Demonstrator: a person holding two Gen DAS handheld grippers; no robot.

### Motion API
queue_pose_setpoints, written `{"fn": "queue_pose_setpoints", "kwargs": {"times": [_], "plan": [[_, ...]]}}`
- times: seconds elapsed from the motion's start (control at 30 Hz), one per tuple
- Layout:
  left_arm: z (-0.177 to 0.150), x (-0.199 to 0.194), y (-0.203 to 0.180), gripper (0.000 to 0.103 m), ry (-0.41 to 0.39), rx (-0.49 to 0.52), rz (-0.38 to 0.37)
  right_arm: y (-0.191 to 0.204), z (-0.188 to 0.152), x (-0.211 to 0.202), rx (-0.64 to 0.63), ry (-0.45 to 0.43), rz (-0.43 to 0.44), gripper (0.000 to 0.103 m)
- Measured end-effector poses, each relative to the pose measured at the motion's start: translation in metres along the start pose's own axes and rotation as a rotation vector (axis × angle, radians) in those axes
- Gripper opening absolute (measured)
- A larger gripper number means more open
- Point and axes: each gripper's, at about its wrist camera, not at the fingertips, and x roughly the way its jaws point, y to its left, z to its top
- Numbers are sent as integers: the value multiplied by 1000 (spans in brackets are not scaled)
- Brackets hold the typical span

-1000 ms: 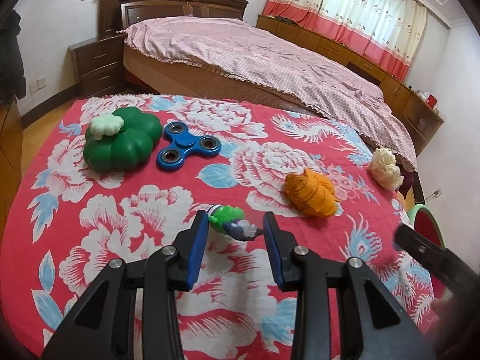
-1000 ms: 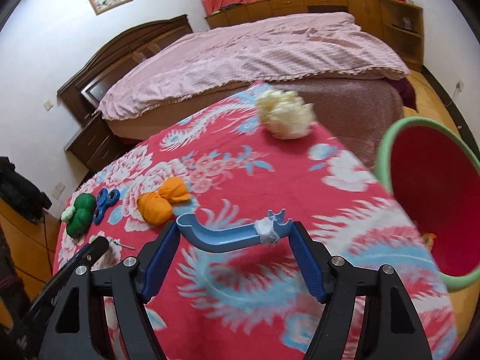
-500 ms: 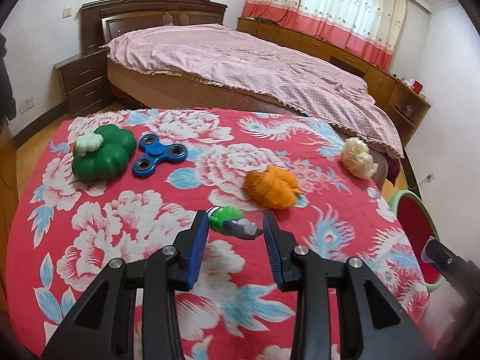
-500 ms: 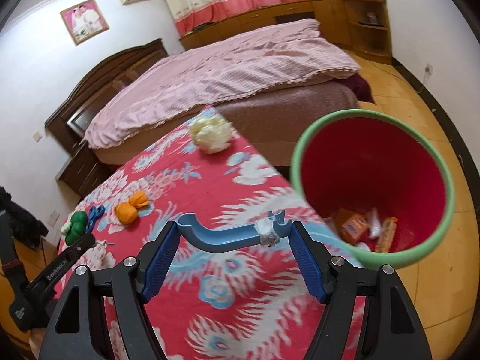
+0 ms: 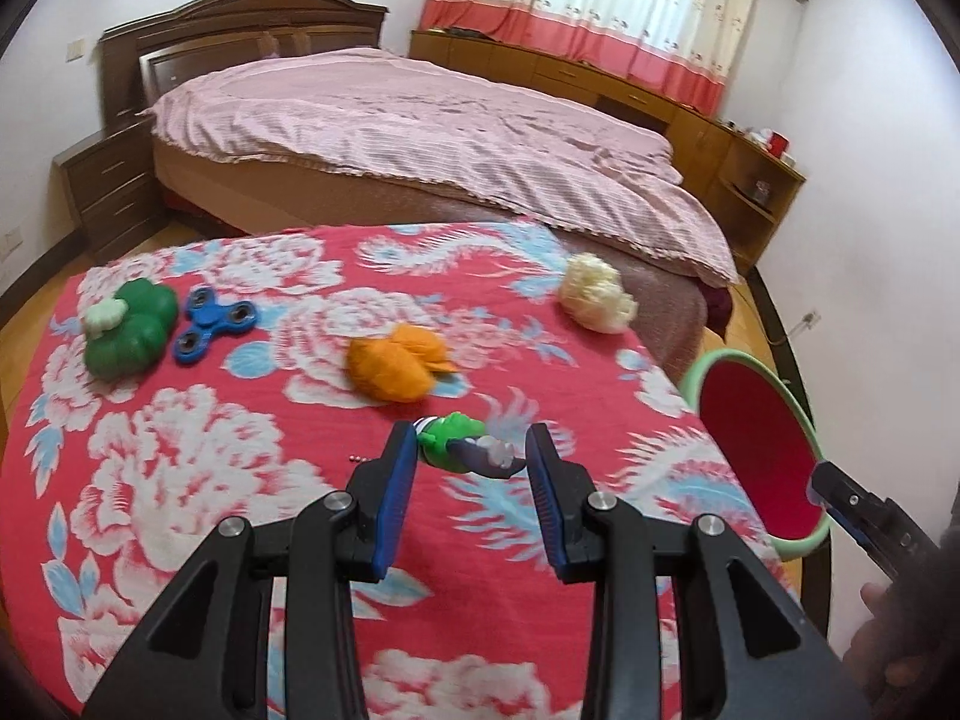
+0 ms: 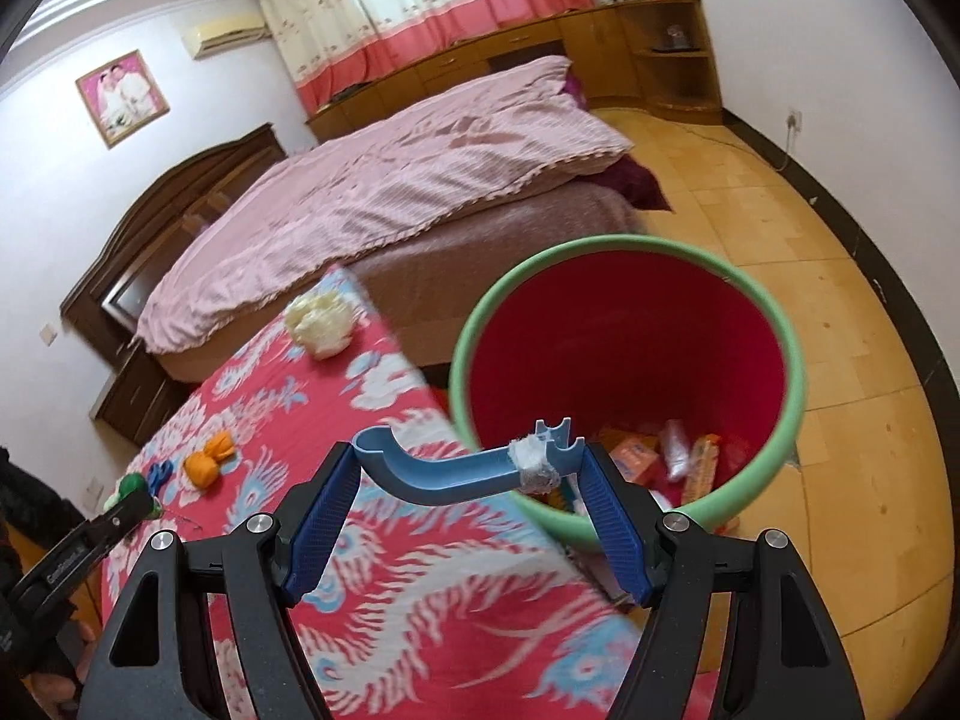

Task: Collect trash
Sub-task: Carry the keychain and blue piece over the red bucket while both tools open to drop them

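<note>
While the right tool pinches a curved blue plastic piece end to end at the near rim of the red bin, the left tool clamps a small green toy above the tabletop. Both pieces look light and stiff; the blue one's smooth ends could slip. Farther off lie an orange wad and a white wad, soft and easily squeezed anywhere.

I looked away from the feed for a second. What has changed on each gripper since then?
The right gripper, still shut on the blue plastic piece, has swung from over the table to the red bin. The left gripper keeps the green toy and has drifted the same way. Nothing released; table items unmoved.
</note>
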Motion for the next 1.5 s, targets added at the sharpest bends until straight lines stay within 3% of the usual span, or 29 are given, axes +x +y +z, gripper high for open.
{"fn": "queue_pose_setpoints", "kwargs": {"times": [0.67,1.5], "plan": [[-4,31,-121,37,101,171,-103,-67,16,0,65,-18,-47,76],[-6,59,-169,37,149,256,-154,-90,28,18,88,-1,-11,77]]}}
